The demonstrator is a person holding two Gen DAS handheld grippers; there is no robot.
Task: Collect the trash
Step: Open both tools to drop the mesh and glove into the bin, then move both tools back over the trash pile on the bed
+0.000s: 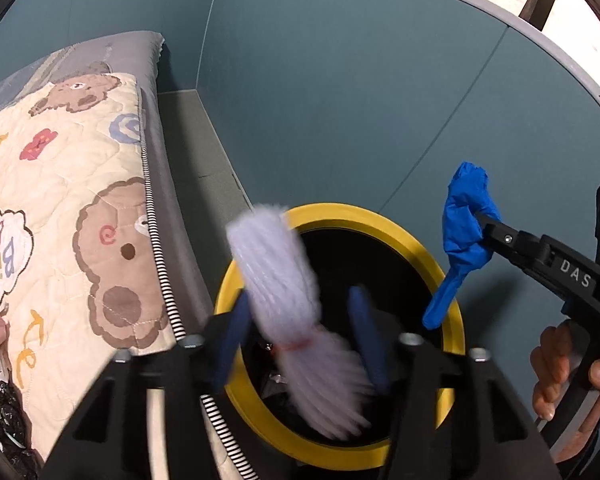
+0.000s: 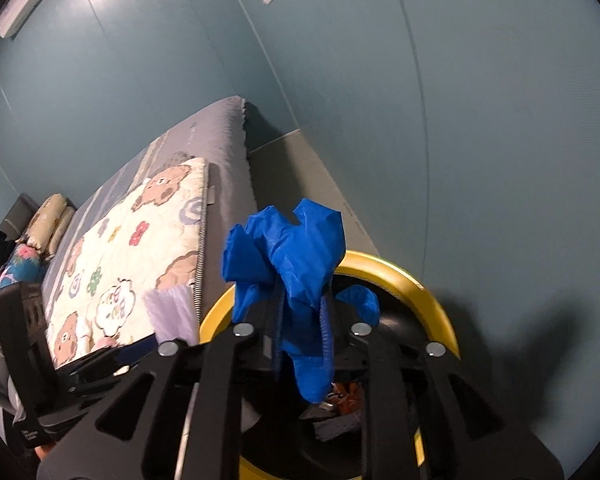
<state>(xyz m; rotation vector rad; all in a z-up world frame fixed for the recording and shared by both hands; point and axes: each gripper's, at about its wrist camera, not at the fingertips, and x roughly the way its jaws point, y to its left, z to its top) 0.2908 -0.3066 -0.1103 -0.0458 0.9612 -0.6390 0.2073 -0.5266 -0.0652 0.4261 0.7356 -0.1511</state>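
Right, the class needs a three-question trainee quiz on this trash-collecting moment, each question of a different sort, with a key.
1. True or false: the left gripper has both fingers clamped tight on the pale tassel.
2. What does the right gripper hold? A) a blue wad B) a red can C) a glass bottle
3. Fill in: both grippers are over the ___-rimmed bin.
Key: 1 false, the fingers stand apart; 2 A; 3 yellow.

black tongs (image 1: 300, 336), blue pads (image 1: 230, 344)
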